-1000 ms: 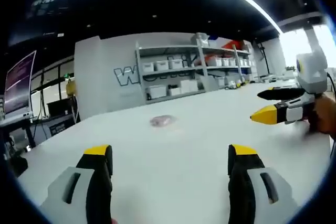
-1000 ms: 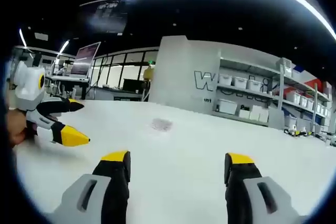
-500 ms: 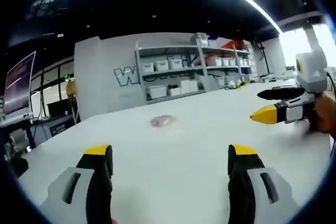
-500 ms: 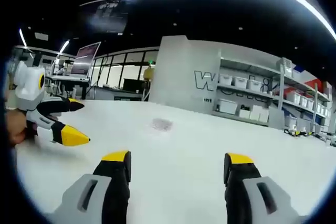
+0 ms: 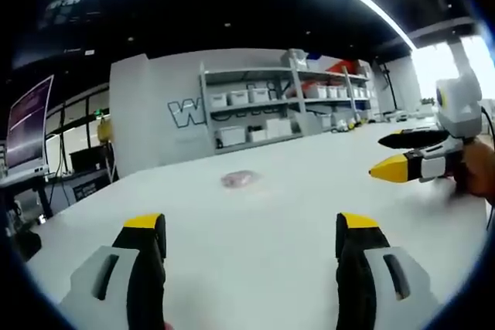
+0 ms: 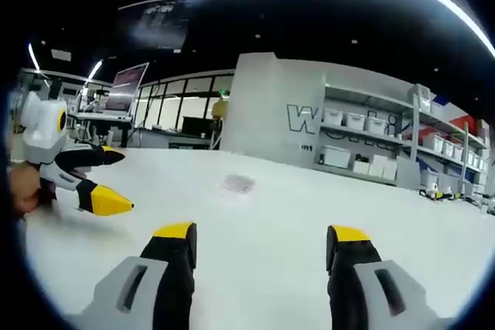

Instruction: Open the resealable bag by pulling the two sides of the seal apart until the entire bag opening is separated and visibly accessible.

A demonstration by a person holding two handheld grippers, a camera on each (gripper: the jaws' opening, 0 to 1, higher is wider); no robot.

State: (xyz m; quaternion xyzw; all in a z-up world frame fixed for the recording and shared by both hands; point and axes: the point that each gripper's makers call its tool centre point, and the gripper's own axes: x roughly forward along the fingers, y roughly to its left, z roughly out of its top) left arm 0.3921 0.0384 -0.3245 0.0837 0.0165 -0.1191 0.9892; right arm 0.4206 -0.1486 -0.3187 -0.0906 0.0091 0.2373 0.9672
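Left hand-held gripper (image 5: 251,226) and right hand-held gripper (image 6: 261,231) both spread, pinching nothing, low over the near part of the white desk (image 5: 294,191); the small clear bag (image 5: 238,178) lies flat well ahead toward the far edge, roughly between them, neither plainly nearer, long axis unreadable.

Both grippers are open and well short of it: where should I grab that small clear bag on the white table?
Likely its near edge. The small clear plastic bag lies low on the white table, so come in low from the front; its seal is too small to locate.
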